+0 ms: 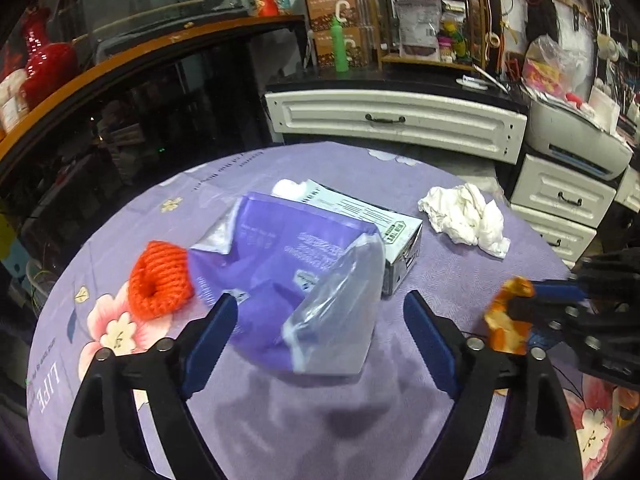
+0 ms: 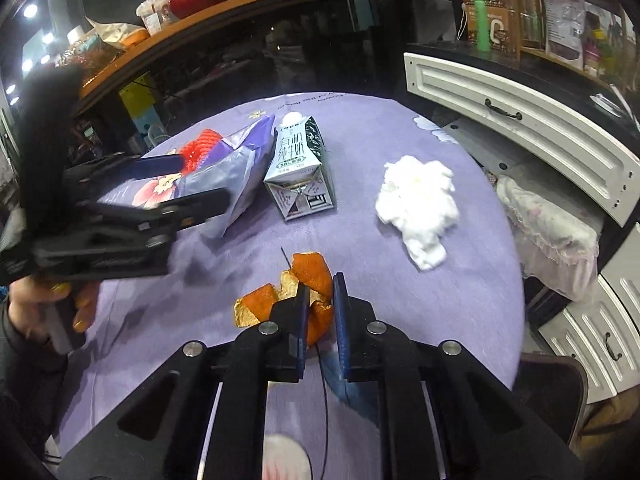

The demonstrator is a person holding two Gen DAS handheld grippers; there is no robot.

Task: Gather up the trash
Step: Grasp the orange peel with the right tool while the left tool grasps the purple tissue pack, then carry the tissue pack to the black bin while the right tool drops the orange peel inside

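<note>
My right gripper (image 2: 320, 294) is shut on a piece of orange peel (image 2: 310, 270) at the near side of the round table; the left wrist view shows the same peel (image 1: 508, 320) at the right. A floppy purple plastic bag (image 1: 288, 264) lies between the fingers of my left gripper (image 1: 320, 312), which stands open, and the right finger is clear of the bag. A red knitted piece (image 1: 160, 280) sits at the bag's left. A grey milk carton (image 2: 300, 172) lies on its side behind the bag. Further right is a crumpled white tissue (image 2: 416, 200).
The table wears a purple flowered cloth (image 1: 280, 420). White drawer cabinets (image 1: 392, 120) and a printer (image 1: 572, 140) stand beyond its far and right edges, and a dark glass counter (image 1: 180, 100) stands at the back left. A person's hand (image 2: 60, 312) holds the left gripper.
</note>
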